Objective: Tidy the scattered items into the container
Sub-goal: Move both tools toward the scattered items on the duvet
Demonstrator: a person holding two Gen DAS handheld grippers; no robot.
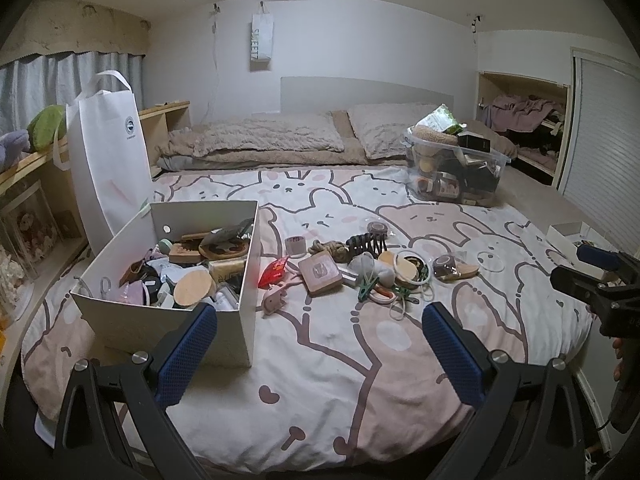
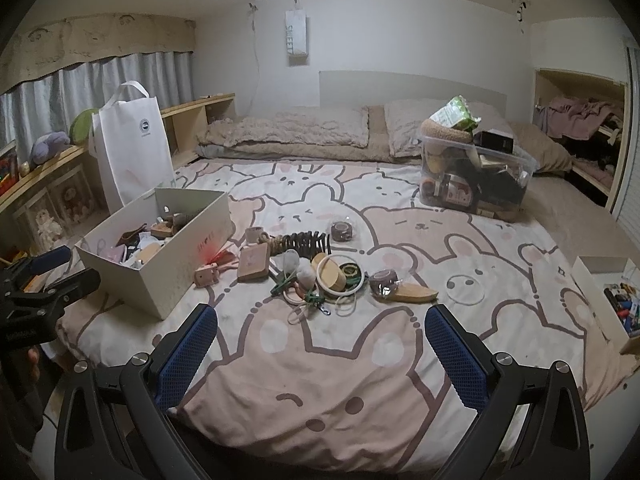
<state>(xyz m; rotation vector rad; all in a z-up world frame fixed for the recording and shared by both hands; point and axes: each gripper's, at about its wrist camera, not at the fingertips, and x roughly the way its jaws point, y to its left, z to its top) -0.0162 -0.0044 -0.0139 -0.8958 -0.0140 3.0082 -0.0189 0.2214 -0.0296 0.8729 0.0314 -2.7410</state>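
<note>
A white open box [image 1: 246,304] [image 2: 180,264] stands on the bed at the left, holding several small items. To its right lies a scatter of small things: a square wooden block [image 1: 322,272] [image 2: 254,264], a black claw clip [image 1: 366,242] [image 2: 306,242], a wooden lid [image 1: 402,266] [image 2: 332,274], a tape roll [image 1: 446,265] [image 2: 384,280], a white ring [image 1: 492,260], a green peg [image 1: 367,283]. My left gripper [image 1: 320,316] is open and empty, held in front of the box and the scatter. My right gripper [image 2: 320,318] is open and empty, short of the scatter.
A clear plastic bin [image 1: 456,172] [image 2: 476,176] full of things stands at the bed's far right. A white tote bag [image 1: 108,152] [image 2: 132,140] leans by the left shelf. A small white box [image 2: 612,292] sits at the right edge. Pillows lie at the back.
</note>
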